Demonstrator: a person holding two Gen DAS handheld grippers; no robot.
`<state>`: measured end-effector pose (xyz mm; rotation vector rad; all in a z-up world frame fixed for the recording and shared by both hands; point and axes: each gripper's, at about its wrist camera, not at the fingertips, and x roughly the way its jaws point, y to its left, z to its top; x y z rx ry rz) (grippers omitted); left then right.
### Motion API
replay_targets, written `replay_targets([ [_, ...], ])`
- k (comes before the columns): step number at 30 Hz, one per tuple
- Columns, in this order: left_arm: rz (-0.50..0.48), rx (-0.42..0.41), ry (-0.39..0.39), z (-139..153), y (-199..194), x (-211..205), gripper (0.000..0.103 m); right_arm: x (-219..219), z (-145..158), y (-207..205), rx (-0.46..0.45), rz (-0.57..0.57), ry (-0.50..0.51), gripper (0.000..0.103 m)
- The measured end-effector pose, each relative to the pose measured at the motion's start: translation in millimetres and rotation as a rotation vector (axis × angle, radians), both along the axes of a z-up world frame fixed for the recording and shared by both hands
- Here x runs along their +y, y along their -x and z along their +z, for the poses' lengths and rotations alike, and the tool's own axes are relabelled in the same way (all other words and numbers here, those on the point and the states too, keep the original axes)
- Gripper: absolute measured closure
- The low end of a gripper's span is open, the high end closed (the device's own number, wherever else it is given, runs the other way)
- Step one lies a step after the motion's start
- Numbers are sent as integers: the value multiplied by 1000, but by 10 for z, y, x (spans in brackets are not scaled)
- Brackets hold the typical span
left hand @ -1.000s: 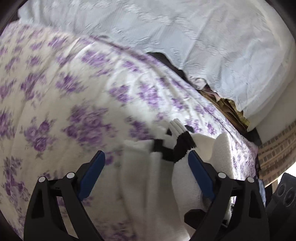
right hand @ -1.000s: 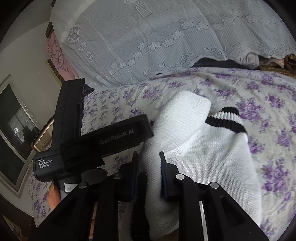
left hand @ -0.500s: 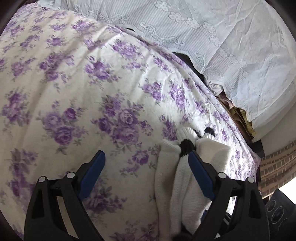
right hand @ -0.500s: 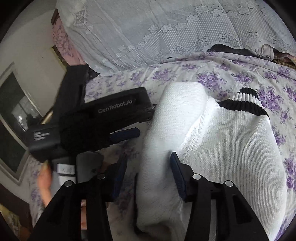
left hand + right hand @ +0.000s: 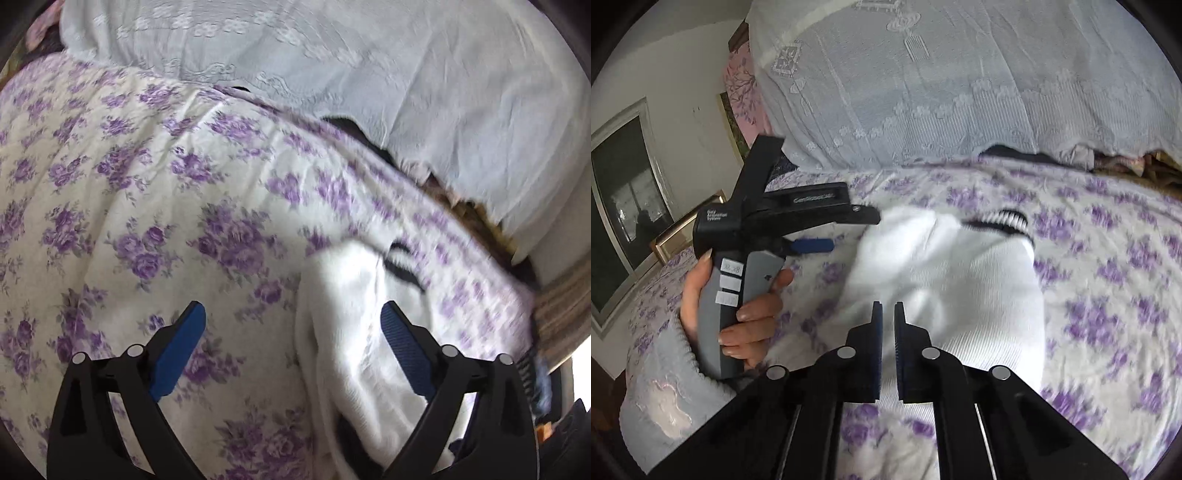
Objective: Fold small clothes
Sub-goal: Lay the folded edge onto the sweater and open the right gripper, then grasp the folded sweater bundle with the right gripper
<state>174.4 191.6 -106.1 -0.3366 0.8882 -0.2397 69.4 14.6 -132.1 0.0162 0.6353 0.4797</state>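
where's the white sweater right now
The white sweater lies folded on the purple-flowered bedspread, just ahead of the right tool in the right wrist view. In the left wrist view it sits by the left tool's right finger.

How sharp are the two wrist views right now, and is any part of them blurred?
Left wrist view: motion blur smears the white garment and floral bedspread at right; left claw stays crisp. Right wrist view: mostly sharp, though bedspread flowers streak at right; strong fisheye curvature in both.
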Motion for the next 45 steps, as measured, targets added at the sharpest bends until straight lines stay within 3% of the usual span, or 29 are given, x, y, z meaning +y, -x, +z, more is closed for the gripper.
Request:
replay_targets([
  [4,5,107,-84,-321,-128,-109,4,270,-480,-48,82,34,195,99],
  [10,-7,91,-144,-338,-122,-181,4,63,-519,-82,136,40,105,103],
  [13,12,74,-100,-292,-106,-147,4,21,-472,-36,128,52,86,103],
  [17,28,-32,-22,-56,23,-50,5,-142,-176,20,44,47,-8,100],
  [20,-26,-127,32,122,171,-94,5,-311,43,-139,17,-22,-81,97],
  [22,-71,-139,31,150,199,-174,5,-393,102,-326,27,-70,-112,97],
  [25,-129,-100,-26,35,180,-352,5,-438,69,-604,55,-101,-133,97],
  [29,-166,68,-147,-371,-35,-555,4,-605,-251,-902,132,-159,-107,103],
  [33,-163,11,-297,-367,32,-769,4,-688,-319,-885,124,-131,-133,103],
  [38,-157,13,-283,-350,50,-727,4,-651,-336,-826,97,-128,-118,103],
  [45,-127,-45,-357,-264,213,-821,4,-658,-336,-828,89,-125,-125,103],
])
